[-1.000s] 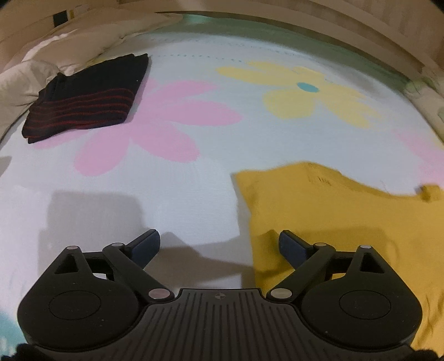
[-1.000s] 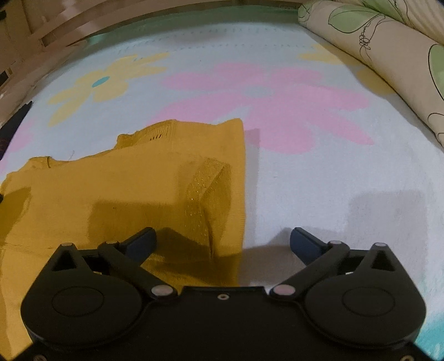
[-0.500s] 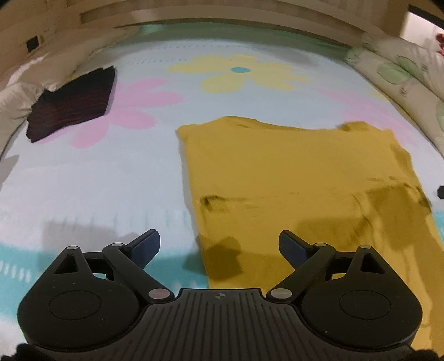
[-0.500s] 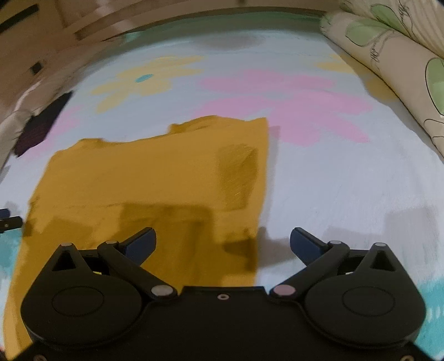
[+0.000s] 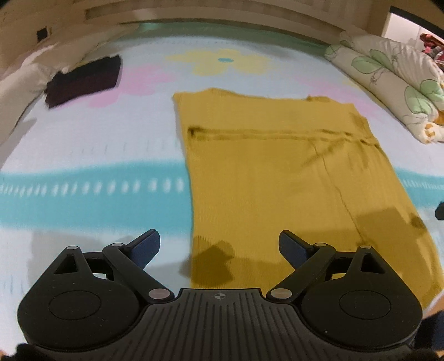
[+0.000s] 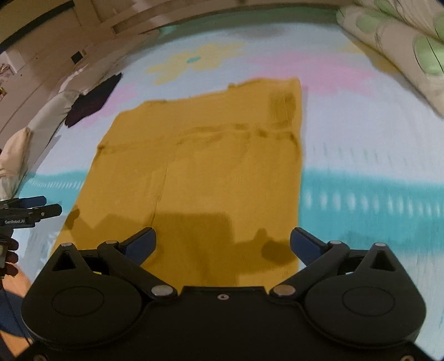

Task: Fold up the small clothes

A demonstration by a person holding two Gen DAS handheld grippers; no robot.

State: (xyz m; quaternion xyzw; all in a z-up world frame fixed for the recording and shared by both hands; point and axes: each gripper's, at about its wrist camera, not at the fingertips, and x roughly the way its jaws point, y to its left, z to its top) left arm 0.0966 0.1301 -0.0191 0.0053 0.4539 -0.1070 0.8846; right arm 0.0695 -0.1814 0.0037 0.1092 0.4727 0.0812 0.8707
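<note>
A mustard-yellow garment lies flat on the flower-print bedsheet, folded into a long rectangle with a crease across its far part; it also shows in the right wrist view. My left gripper is open and empty above the garment's near left corner. My right gripper is open and empty above the near right corner. The left gripper's fingers also show at the left edge of the right wrist view.
A folded dark garment with red stripes lies at the far left by a white pillow. A rolled floral quilt lies along the right side. A wooden bed frame runs along the far edge.
Both grippers have pulled back toward the near end of the garment and risen, so the whole yellow garment now shows. Both stayed open and empty.
</note>
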